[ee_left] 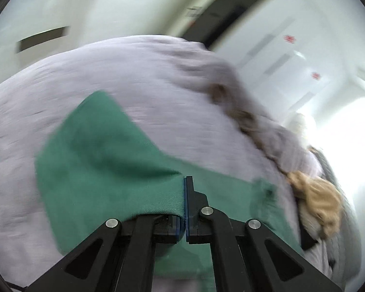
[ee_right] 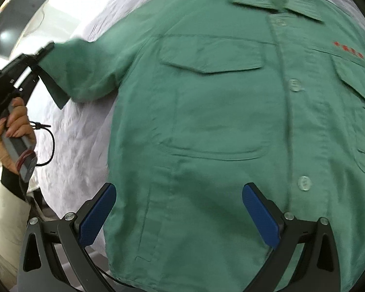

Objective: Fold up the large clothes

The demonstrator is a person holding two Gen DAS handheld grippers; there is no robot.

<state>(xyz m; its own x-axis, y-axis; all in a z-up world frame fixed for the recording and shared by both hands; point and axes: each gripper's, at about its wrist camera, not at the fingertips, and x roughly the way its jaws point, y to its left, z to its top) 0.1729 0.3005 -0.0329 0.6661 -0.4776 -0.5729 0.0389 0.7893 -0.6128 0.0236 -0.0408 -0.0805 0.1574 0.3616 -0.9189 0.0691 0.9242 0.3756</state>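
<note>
A green button-up shirt (ee_right: 206, 121) with chest pockets and red lettering lies face up on a pale lilac bedcover (ee_right: 80, 141). My left gripper (ee_left: 185, 182) is shut on the cuff of its short sleeve (ee_left: 104, 150), and the cloth drapes over the left finger. The right wrist view shows that same gripper (ee_right: 40, 56) at the far left, held by a hand (ee_right: 14, 124), lifting the sleeve (ee_right: 85, 73) off the cover. My right gripper (ee_right: 178, 194) hovers open over the shirt's lower front, its blue pads (ee_right: 260, 216) wide apart and nothing between them.
Tan, fluffy cloth (ee_left: 314, 194) lies along the bedcover's right edge in the left wrist view. White walls and a dark doorway (ee_left: 228, 9) stand behind the bed. A pale sleeve (ee_right: 4, 223) of the person fills the lower left of the right wrist view.
</note>
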